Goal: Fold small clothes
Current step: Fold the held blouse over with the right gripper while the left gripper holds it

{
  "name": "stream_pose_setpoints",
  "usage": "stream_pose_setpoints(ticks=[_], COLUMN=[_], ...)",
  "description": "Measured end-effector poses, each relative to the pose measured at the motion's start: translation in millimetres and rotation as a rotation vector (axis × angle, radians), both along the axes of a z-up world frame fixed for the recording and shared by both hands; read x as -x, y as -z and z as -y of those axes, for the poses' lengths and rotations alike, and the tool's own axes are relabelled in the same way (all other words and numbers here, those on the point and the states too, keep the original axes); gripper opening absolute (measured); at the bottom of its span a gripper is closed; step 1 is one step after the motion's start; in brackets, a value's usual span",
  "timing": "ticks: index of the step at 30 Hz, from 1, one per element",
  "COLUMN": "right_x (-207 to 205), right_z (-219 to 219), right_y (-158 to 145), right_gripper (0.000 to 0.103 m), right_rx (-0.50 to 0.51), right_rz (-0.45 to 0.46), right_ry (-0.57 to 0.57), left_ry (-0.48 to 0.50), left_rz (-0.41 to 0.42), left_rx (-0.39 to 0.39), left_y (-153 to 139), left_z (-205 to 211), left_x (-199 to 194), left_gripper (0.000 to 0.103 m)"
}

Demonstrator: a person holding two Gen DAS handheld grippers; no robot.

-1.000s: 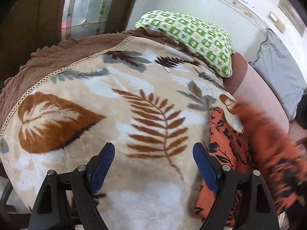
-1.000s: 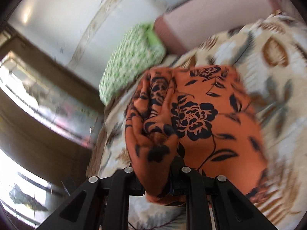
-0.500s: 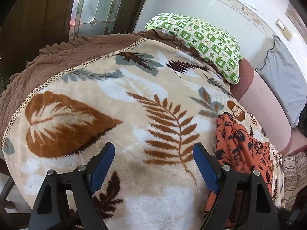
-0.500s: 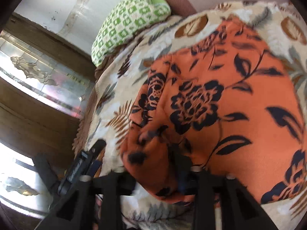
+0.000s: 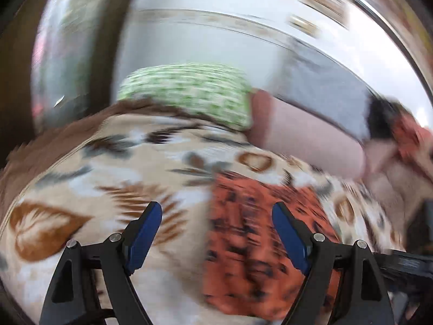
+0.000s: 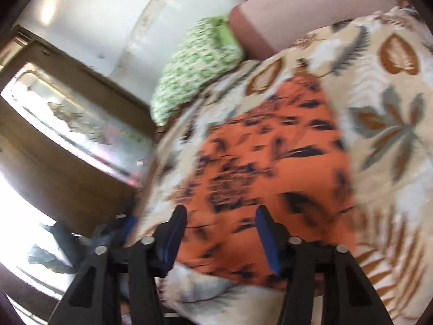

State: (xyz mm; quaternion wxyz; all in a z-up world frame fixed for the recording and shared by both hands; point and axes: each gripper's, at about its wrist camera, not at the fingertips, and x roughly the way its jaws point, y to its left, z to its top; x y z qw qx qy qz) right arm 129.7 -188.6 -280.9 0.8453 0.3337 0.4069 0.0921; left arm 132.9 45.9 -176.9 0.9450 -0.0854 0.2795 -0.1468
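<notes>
The leaf-patterned beige fleece blanket [image 6: 384, 162] lies broad and flat, with open surface to the left [image 5: 81, 189] and right of the orange black-flowered garment [image 6: 270, 162] spread at its middle. At the far edge a green-and-white checked pillow [image 5: 189, 92] and a pink bolster cushion [image 5: 303, 135] block the way before the white wall [image 5: 203, 38]. A dark wooden window frame [image 6: 67, 176] closes the left side.

White wall [image 5: 211, 38], dark wooden frame [image 6: 65, 178] around patterned glass (brightly backlit), green-checked pillow [image 5: 189, 92], leaf-print blanket [image 5: 81, 178]
</notes>
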Motion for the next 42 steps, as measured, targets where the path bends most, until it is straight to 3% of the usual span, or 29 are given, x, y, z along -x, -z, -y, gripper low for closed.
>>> stream_pose_setpoints(ticks=[1,2,5,6,8,11,15,17,19,21,25,30,33,37,42], right_x=[0.6,0.5,0.9,-2.6,-9.9,-32.4,-84.9,-109.6,-143.7,-160.6,-167.6,-171.0,-181.6,-203.4,-200.7], right_z=[3.5,8.6,27.8,30.6,36.9,43.1,54.9,61.7,71.2,77.9,63.8,13.2,-25.7,-55.6,-39.0], right_y=[7.1,20.2,48.9,49.1,41.7,22.2,13.1,22.3,53.2,73.0,44.6,14.9,22.3,53.7,45.1], right_gripper=[0.034,0.032,0.020,0.020,0.020,0.022,0.023,0.023,0.023,0.022,0.025,0.025,0.025,0.024,0.023], right_rx=[0.010,-0.001,-0.092,-0.114,-0.123,-0.080,-0.028,0.008,0.036,0.000,0.072,0.027,0.024,0.105,0.034], right_rz=[-0.016,-0.050,-0.117,-0.117,-0.104,-0.054,-0.061,-0.121,-0.249,-0.308,-0.290,-0.203,-0.201,-0.252,-0.250], right_ry=[0.006,0.009,0.042,0.042,0.032,0.030,0.078,0.096,0.105,0.081,0.014,-0.187,-0.290,-0.311,-0.270], left_ry=[0.030,0.053,0.029,0.022,-0.005,0.008,0.001,0.004,0.005,-0.002,-0.004,0.002,0.005,-0.003,0.005], left_rz=[-0.005,-0.027,-0.204,-0.289,-0.357,-0.342,-0.290,-0.294,-0.295,-0.288,-0.293,-0.293,-0.288,-0.275,-0.266], left_rx=[-0.033,-0.085,-0.301,-0.292,-0.126,-0.154,-0.226,-0.219,-0.219,-0.233,-0.231,-0.231,-0.234,-0.242,-0.253], left_y=[2.5,8.1,43.7,57.4,62.5,62.9,63.2,65.5,65.8,67.3,67.6,67.5,67.5,67.6,67.6], left_z=[11.0,24.0,46.1,41.6,20.9,19.7,26.0,25.0,26.4,27.5,27.8,27.5,26.8,24.5,27.0], left_x=[0.8,-0.4,-20.5,-29.0,-37.2,-39.4,-35.5,-38.2,-36.8,-37.8,-38.2,-37.1,-35.9,-35.5,-34.2], left_gripper=[0.084,0.084,0.085,0.086,0.088,0.091,0.097,0.099,0.099,0.099,0.099,0.099,0.099,0.099,0.099])
